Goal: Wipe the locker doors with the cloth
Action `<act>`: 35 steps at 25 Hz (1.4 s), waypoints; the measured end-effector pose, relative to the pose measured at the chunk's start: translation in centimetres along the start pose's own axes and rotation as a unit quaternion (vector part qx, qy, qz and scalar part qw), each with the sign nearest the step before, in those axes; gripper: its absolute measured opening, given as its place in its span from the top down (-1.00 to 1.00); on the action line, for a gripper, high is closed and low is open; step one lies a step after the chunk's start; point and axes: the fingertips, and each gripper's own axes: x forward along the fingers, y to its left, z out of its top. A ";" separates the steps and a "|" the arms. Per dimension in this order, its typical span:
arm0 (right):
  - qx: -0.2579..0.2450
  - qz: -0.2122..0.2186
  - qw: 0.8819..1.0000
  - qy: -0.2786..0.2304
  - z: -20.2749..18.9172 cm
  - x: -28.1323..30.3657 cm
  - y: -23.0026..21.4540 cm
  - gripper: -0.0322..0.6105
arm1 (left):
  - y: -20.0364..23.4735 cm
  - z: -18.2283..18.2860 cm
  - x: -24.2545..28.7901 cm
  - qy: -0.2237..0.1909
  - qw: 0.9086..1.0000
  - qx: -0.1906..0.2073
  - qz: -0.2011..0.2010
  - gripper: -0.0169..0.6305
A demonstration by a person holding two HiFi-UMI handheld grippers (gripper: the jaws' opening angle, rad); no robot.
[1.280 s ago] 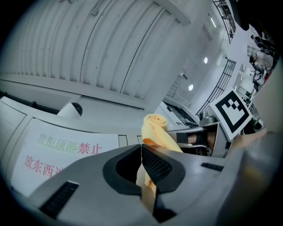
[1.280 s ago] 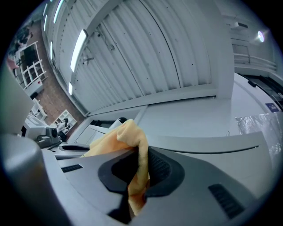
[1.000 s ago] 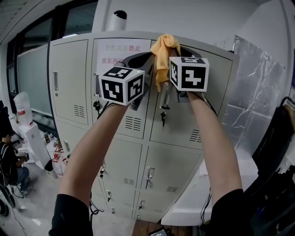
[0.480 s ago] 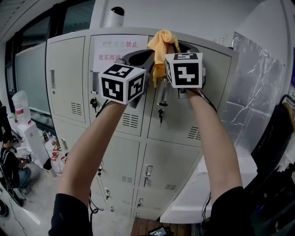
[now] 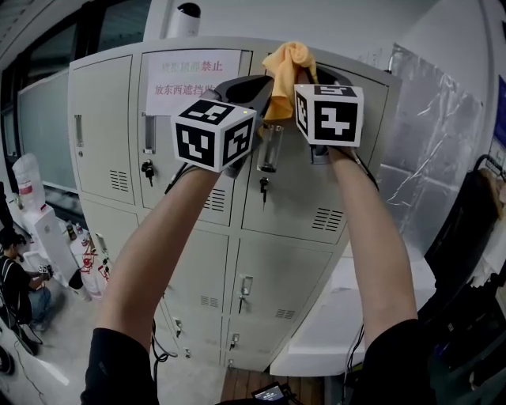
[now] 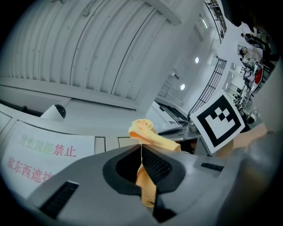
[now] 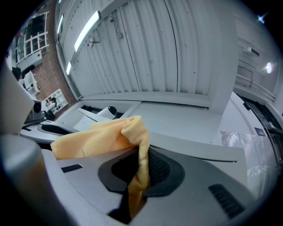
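A yellow-orange cloth (image 5: 289, 65) is bunched at the top edge of the grey locker bank (image 5: 103, 134), above the upper right door (image 5: 316, 186). Both grippers are raised side by side against it. My left gripper (image 5: 265, 85) is shut on the cloth (image 6: 142, 130), and a strip of it hangs down between the jaws. My right gripper (image 5: 303, 76) is also shut on the cloth (image 7: 99, 137), which folds over to the left and drops into the jaw gap. The door handle (image 5: 268, 148) with a hanging key (image 5: 263, 187) sits just below the left gripper.
A paper sign (image 5: 190, 77) covers the top of the middle door. A security camera (image 5: 187, 14) stands on the locker top. Silver foil sheeting (image 5: 431, 150) and a white table (image 5: 348, 316) are to the right. A seated person (image 5: 16, 277) and a water dispenser (image 5: 32, 190) are at the lower left.
Both grippers and the cloth have risen toward the locker's top edge. The cloth's hanging tail is now drawn up between the grippers, and the left gripper has come closer to the right one.
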 end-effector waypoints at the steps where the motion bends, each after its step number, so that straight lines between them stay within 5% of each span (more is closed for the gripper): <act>1: 0.003 -0.004 1.000 0.000 -0.1 -0.3 -0.7 0.72 | -0.5 0.0 0.3 -0.001 1.000 0.000 -0.005 0.88; 22: 0.038 -0.109 0.992 0.040 -4.5 -7.4 -15.2 0.72 | -10.7 -0.1 6.8 -0.011 0.996 -0.007 -0.085 0.88; 35: 0.087 -0.093 0.991 0.028 -4.5 -8.7 -14.6 0.72 | -10.7 -0.5 5.6 0.001 0.997 0.001 -0.083 0.88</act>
